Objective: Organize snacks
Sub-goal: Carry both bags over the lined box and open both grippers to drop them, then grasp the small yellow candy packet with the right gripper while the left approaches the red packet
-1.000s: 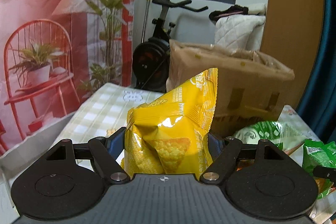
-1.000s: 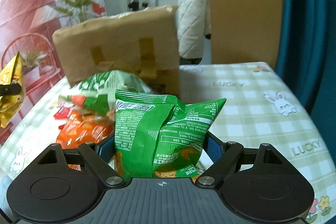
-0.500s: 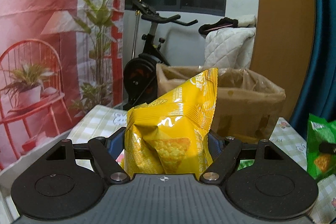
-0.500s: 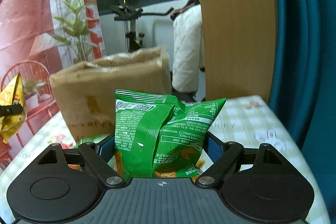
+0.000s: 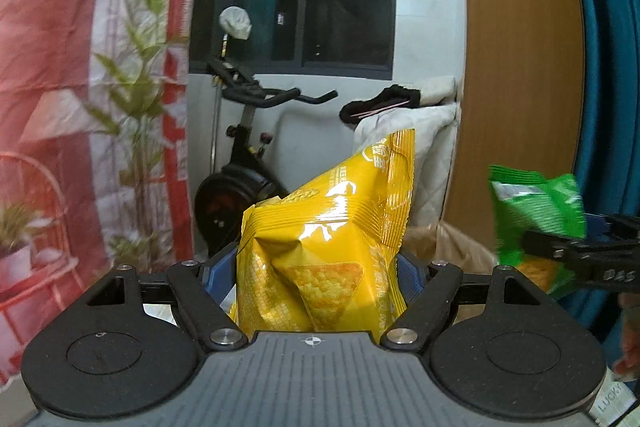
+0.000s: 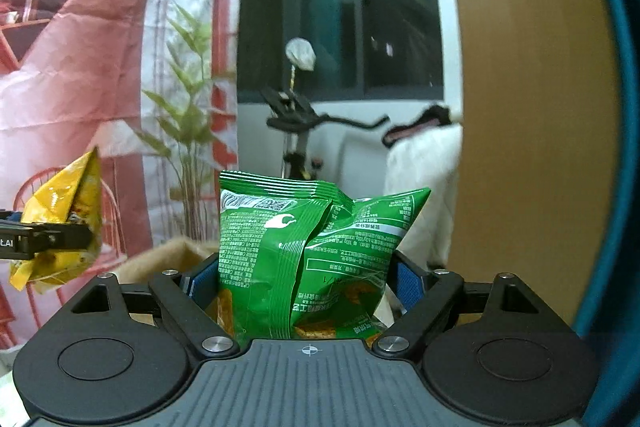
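Fingers (image 5: pixel 320 269) clamping yellow bag (image 5: pixel 324 259), green bag (image 6: pixel 304 259) likewise, cardboard box (image 6: pixel 176 253) mostly hidden

Your left gripper's chip bag (image 5: pixel 324 251) sits before the cardboard box (image 5: pixel 460 247), the other snack bag (image 5: pixel 536 211) to its right, exercise bike (image 5: pixel 240 163) behind.

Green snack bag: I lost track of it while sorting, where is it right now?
The green snack bag is clamped in the right gripper, held up above the cardboard box; in the left wrist view it shows at the right edge, beside the yellow snack bag.
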